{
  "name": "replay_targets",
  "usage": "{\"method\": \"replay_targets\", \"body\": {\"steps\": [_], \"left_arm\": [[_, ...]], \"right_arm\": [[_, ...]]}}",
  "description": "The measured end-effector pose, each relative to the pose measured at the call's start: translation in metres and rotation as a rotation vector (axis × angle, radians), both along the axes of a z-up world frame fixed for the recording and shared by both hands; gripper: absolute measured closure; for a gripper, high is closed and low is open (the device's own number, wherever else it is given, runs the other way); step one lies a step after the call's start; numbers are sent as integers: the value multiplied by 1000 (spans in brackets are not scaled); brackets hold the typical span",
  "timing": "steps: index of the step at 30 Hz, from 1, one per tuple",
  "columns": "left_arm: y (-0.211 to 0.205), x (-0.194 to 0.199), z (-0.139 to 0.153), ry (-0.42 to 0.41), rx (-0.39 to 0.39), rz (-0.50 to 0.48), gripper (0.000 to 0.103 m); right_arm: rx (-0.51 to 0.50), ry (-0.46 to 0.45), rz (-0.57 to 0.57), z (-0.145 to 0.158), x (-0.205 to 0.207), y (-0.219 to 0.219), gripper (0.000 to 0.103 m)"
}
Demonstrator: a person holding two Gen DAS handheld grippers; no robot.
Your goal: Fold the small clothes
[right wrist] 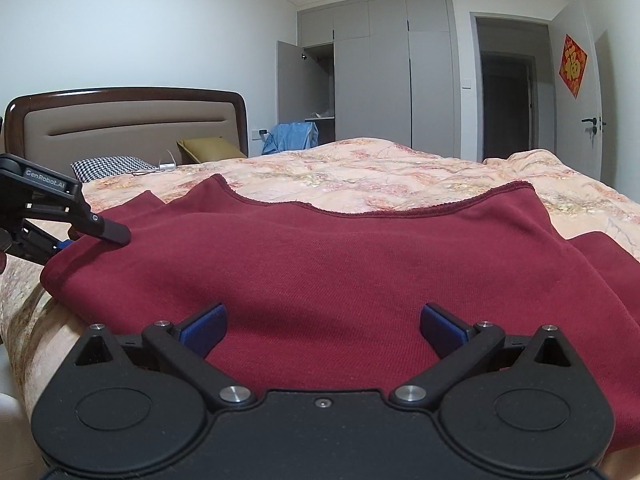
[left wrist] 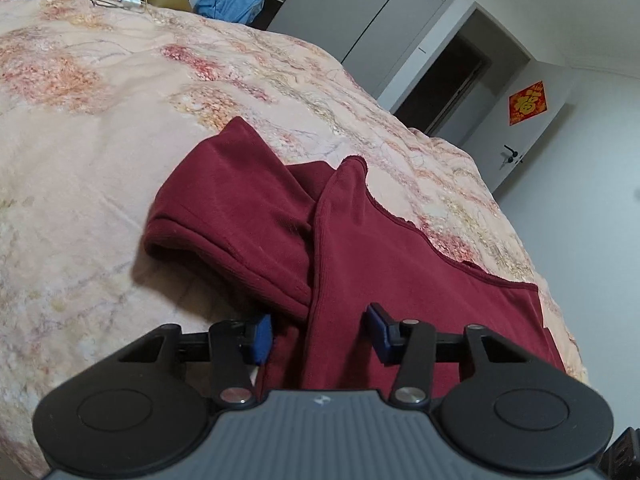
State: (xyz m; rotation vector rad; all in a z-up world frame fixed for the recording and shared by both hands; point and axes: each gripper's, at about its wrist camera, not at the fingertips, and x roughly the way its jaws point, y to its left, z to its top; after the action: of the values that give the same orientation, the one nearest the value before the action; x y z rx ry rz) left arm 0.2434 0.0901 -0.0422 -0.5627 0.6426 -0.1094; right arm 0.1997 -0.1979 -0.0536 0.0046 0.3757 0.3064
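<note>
One maroon shirt (right wrist: 340,264) lies spread on the floral bedspread (left wrist: 100,128), its neckline toward the far edge. Left sleeve (left wrist: 224,208) is turned inward over the body, which suggests a first fold made; the right side looks unfolded, though partly hidden. Left gripper (left wrist: 320,332) has its jaws open, straddling a raised ridge of fabric near the sleeve. Right gripper (right wrist: 322,328) hovers at the hem, jaws wide open, holding nothing. Remaining by this judgement: second sleeve and the lengthwise folds.
</note>
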Motion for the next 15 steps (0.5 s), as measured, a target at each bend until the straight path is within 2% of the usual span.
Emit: {"method": "replay_targets", "body": {"steps": [9,10,11,15], "left_arm": [[4,2,-10,-23,-90,94,49],[4,2,-10,-33,-103,111,55],[2,3,-10,-39,-108,121,64],[-5,7,-8,-47,-87,146,75]], "right_arm": [[0,-1,0,0,0,-1,0],[0,-1,0,0,0,-1,0],[0,-1,0,0,0,-1,0],[1,-1,1,-1,0,-1,0]]}}
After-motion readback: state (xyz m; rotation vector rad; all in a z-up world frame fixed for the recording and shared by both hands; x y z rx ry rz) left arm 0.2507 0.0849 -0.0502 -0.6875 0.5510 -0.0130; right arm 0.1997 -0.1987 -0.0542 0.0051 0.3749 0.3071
